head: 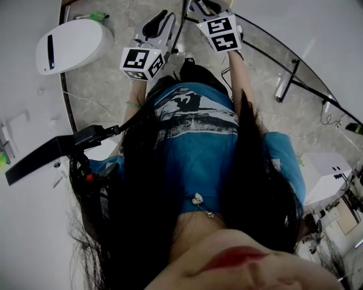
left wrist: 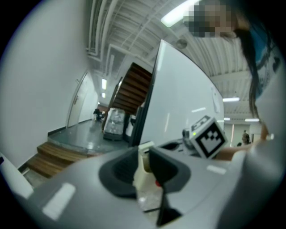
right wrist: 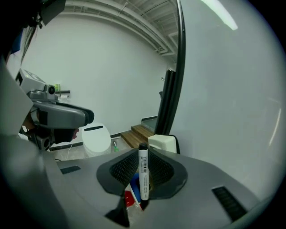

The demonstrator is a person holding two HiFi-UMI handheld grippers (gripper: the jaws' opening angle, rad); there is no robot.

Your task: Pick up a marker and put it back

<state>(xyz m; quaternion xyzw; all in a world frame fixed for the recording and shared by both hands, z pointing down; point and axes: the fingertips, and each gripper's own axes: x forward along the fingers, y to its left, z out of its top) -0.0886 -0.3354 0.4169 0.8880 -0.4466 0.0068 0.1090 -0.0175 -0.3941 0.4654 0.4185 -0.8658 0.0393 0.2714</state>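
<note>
1. Head view: a pale stone floor lies below, with a white board in a dark frame to the right. The person holds both tools up in front of the chest, the left tongs beside the right tongs. The marker cannot be made out from here.
2. Left gripper view: beyond the jaws are wooden stairs and the edge of the board. The left tongs stand slightly parted. A cream box shows in the gap, and it seems to sit beyond the jaws, not clamped between them.
3. Right gripper view: white wall and board fill the background. The right tongs are clamped on the marker, which stands upright between the pads with its black cap on top. The same cream box sits just past the jaws.
4. Handling, as a judgement: the marker should be light and stiff, with a smooth plastic barrel (so likely to slide or twist if pinched lightly). It is best held at mid-barrel, as here, and not by the cap, which could pull off.
</note>
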